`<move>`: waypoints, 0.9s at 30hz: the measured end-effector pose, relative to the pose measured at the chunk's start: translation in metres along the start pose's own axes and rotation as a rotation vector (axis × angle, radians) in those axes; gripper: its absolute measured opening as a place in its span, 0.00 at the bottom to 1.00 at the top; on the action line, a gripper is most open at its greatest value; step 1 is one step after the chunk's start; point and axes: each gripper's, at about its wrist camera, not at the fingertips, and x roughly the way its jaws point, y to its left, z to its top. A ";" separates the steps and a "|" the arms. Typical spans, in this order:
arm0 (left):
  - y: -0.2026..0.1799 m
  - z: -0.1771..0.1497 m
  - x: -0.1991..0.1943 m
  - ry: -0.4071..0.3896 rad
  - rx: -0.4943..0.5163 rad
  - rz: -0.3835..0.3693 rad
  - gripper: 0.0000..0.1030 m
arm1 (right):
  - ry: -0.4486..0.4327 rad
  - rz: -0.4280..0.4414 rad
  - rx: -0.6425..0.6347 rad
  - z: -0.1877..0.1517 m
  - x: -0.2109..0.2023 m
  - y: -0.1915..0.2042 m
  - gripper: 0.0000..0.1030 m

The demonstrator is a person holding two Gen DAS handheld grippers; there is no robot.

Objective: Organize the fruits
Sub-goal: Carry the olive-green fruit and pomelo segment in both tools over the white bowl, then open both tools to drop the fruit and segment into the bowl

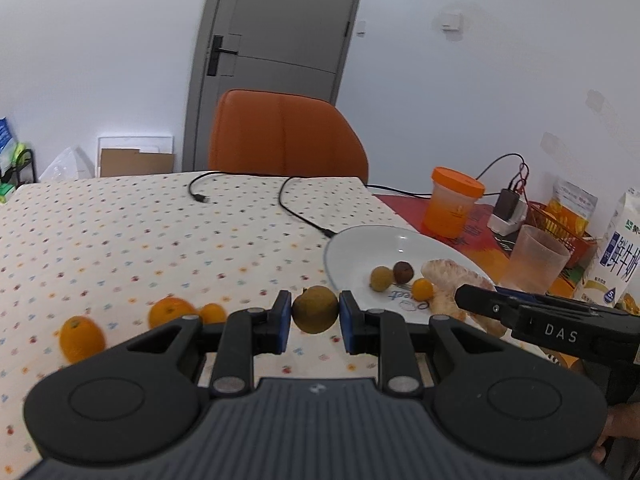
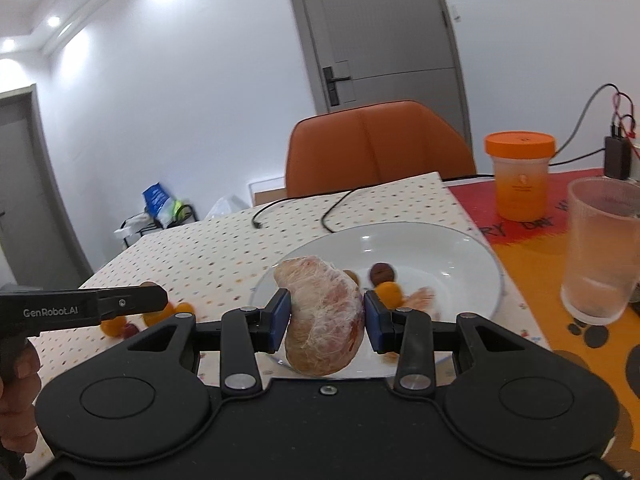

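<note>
My left gripper (image 1: 315, 314) is shut on a small round green-brown fruit (image 1: 315, 309), held above the dotted tablecloth just left of the white plate (image 1: 360, 248). My right gripper (image 2: 326, 316) is shut on a peeled pomelo segment (image 2: 326, 316), held over the near edge of the plate (image 2: 440, 240). On the plate lie a green-brown fruit (image 1: 382, 279), a dark brown fruit (image 1: 403, 272), a small orange fruit (image 1: 423, 289) and another pomelo piece (image 2: 420, 298). Three oranges (image 1: 82, 338) (image 1: 172, 311) (image 1: 213, 313) lie on the cloth at the left.
An orange-lidded jar (image 1: 454, 202), a clear plastic cup (image 1: 538, 258), a milk carton (image 1: 616, 256) and a charger with cables (image 1: 510, 208) stand right of the plate. Black cables (image 1: 296, 208) cross the far cloth. An orange chair (image 1: 286, 134) stands behind the table.
</note>
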 end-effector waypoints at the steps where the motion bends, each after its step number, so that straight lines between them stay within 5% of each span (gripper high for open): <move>1: -0.003 0.001 0.003 0.002 0.006 -0.003 0.23 | -0.003 -0.004 0.005 0.000 0.000 -0.002 0.36; 16: -0.042 0.009 0.045 0.038 0.078 -0.046 0.24 | -0.027 -0.045 0.074 0.004 -0.001 -0.045 0.36; 27: -0.033 0.014 0.056 0.045 0.037 -0.014 0.27 | -0.031 -0.065 0.080 0.014 0.018 -0.056 0.36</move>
